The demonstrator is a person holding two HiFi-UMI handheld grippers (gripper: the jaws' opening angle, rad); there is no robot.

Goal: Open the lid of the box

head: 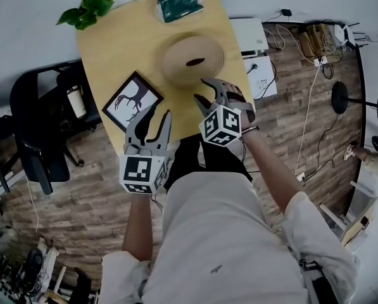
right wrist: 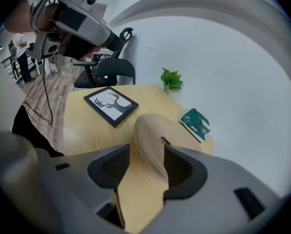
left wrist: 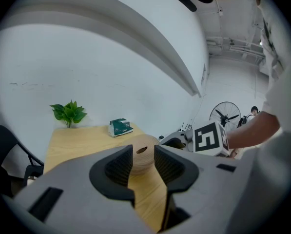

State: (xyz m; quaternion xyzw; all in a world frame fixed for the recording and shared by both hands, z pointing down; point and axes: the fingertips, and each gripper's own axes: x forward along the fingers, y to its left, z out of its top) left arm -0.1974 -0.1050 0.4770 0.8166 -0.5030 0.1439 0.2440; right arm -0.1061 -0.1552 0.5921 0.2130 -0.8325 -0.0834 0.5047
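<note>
Nothing of the task was done yet: the round woven box (head: 193, 58) sat closed on the table (head: 113, 49), its lid apparently on, though the seam between lid and body was hard to make out. The right gripper (head: 209, 94) hung just short of the box, jaws spread and empty. The left gripper (head: 156, 120), likewise spread with nothing between its jaws, was further back from the box, which lay ahead of it and off to its right — approach, grasp and lift were all left to do.
</note>
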